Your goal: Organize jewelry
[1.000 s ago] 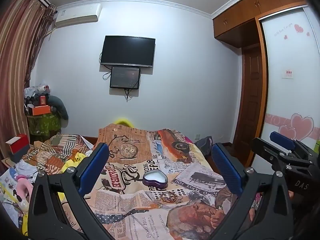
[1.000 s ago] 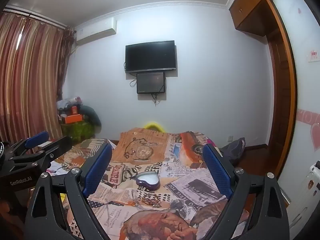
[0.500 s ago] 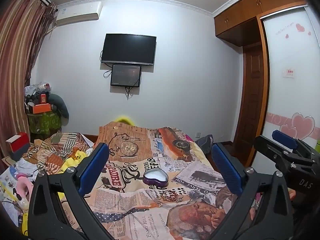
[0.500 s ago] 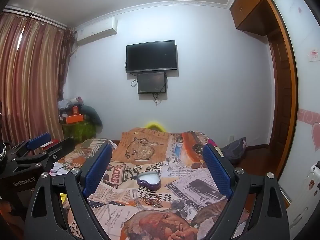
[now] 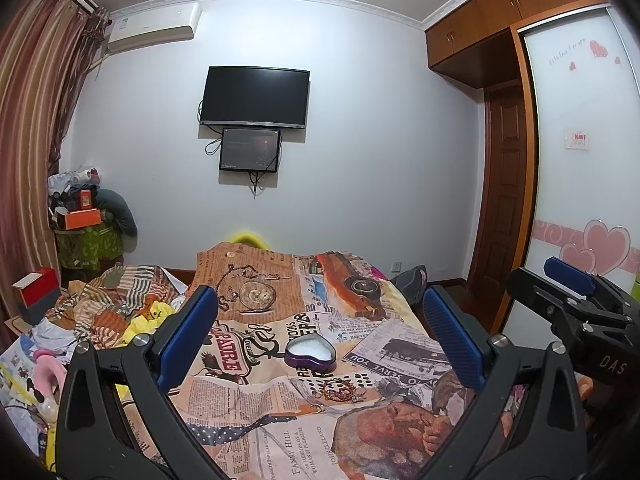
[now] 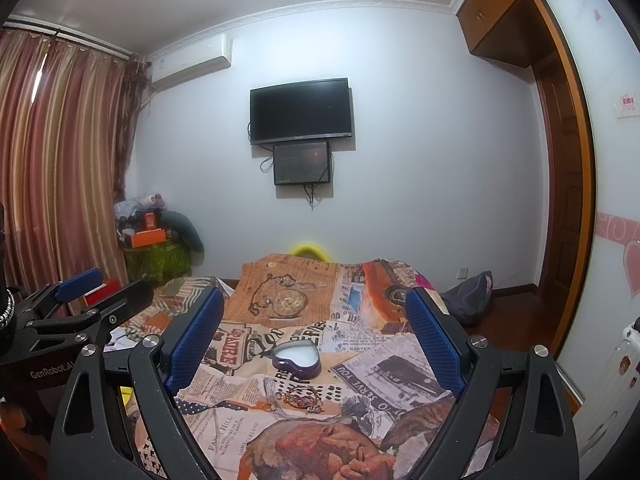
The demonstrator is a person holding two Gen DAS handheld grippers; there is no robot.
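Lying on the newsprint-patterned bedspread [image 5: 256,412], the purple heart-shaped tin [image 5: 310,354] sits lidless, its pale inside facing up and its tip pointing toward the cameras' right. Just nearer the cameras, apart from the tin, a small tangle of jewelry [image 5: 338,390] lies flat; it looks like a beaded bracelet with rings, though individual pieces are too small to separate. The left gripper [image 5: 320,332] and right gripper [image 6: 316,334] both hover above the bed with jaws spread wide, holding nothing. Their lower bodies are cut off by the frame.
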